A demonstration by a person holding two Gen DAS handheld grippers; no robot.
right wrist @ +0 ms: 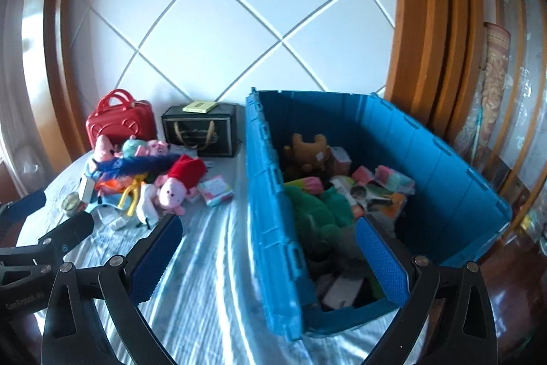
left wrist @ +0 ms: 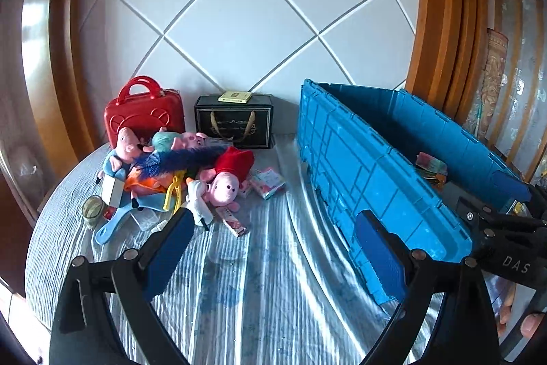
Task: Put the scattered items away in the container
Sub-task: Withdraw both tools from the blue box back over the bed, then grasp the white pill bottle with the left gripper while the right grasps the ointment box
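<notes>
Right wrist view: blue plastic crate (right wrist: 444, 159) at right already holds many toys; plush pile (right wrist: 154, 180) at left remains. Right gripper (right wrist: 270, 248) and left gripper (left wrist: 277, 245) both gape wide, empty.

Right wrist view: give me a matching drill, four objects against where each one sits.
Things:
1. green plush toy
2. small yellow-green box
3. red hard-shell toy case
4. pink plush pig in a red dress

Places:
A. against the wall, far left
B. inside the blue plastic crate
C. on the black gift bag
D. in the pile on the table

Pairs: 1-B, 2-C, 3-A, 4-D
</notes>
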